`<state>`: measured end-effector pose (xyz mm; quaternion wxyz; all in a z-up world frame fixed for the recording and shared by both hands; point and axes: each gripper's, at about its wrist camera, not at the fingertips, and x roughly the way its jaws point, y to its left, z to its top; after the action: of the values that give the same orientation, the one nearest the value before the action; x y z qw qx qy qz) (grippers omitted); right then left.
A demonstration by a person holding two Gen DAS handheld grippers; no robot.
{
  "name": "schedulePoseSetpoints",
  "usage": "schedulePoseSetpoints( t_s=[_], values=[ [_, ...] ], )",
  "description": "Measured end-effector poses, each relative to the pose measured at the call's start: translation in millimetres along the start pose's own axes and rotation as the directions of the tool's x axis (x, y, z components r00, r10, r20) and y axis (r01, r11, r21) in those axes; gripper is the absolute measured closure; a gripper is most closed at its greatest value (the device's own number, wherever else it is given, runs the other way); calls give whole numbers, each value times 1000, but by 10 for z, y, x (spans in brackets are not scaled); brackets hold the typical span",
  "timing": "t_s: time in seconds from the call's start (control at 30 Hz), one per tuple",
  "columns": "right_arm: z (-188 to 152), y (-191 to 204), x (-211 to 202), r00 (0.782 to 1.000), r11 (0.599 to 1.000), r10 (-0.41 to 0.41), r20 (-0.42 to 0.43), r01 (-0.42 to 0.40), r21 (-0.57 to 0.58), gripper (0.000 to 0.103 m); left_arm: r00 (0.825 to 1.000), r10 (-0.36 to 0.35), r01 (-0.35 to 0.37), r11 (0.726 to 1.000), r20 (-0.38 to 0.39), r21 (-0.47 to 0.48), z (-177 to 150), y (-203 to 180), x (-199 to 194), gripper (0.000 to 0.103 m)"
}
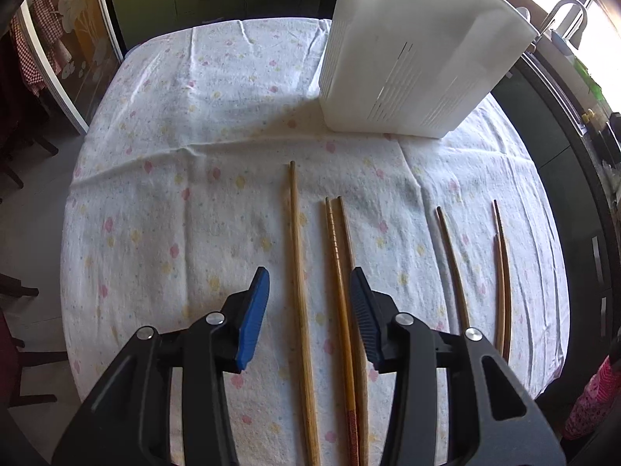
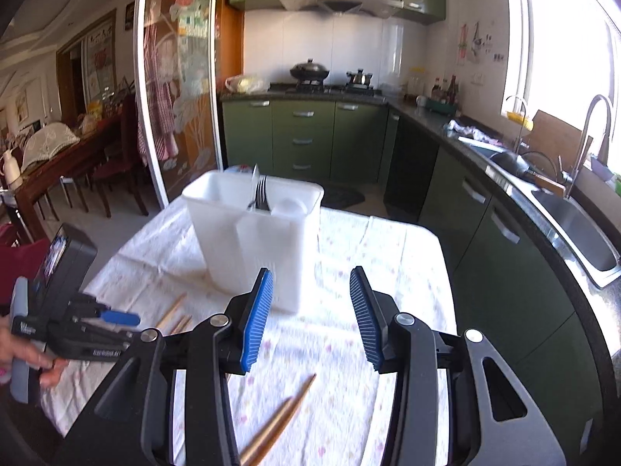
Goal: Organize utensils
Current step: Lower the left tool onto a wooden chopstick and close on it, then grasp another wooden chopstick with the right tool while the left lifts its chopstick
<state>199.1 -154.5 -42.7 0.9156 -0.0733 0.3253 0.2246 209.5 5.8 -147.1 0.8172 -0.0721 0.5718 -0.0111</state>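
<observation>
Several wooden chopsticks lie lengthwise on the flowered tablecloth. A long light chopstick and a pair of brown chopsticks lie under my open, empty left gripper. Three thinner dark chopsticks lie to the right. A white slotted utensil holder stands at the far right of the table. In the right wrist view the holder holds forks. My right gripper is open and empty above the cloth, in front of the holder. Two chopstick tips lie below it.
The left gripper's body and the hand holding it show at the left of the right wrist view. Green cabinets, a stove and a sink surround the table. A dining table with chairs stands at the left.
</observation>
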Motion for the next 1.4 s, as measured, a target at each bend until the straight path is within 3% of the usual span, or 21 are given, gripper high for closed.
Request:
schedulePoseSetpoints(
  t_s=[0.23, 0.37, 0.43, 0.53, 0.7, 0.83, 1.13, 1.4],
  values=[
    [-373, -38, 140, 980, 996, 87, -181, -79, 51, 59, 998, 34, -33, 999, -44, 17, -28, -67, 95, 63],
    [-485, -2, 342, 948, 990, 135, -288, -117, 76, 51, 998, 45, -43, 999, -50, 30, -32, -98, 139, 73],
    [-557, 0, 469, 933, 990, 134, -335, -111, 87, 50, 998, 40, -38, 999, -54, 26, -32, -87, 146, 84],
    [-610, 4, 662, 911, 990, 134, -391, -103, 100, 51, 998, 28, -27, 999, -59, 23, -34, -45, 143, 90],
    [-685, 138, 908, 869, 988, 152, -471, -125, 88, 82, 998, -7, 8, 1000, -65, 14, -67, 27, 108, 91],
    [-747, 207, 1054, 836, 985, 170, -522, -137, 101, 88, 996, -50, 49, 999, -76, -14, -93, 132, 64, 91],
    [-745, 131, 1039, 833, 985, 166, -528, -118, 124, 88, 994, -70, 69, 997, -85, -19, -114, 237, 20, 91],
    [-726, 161, 990, 832, 984, 178, -526, -137, 115, 88, 996, -36, 36, 999, -86, -3, -110, 261, 1, 90]
  ],
)
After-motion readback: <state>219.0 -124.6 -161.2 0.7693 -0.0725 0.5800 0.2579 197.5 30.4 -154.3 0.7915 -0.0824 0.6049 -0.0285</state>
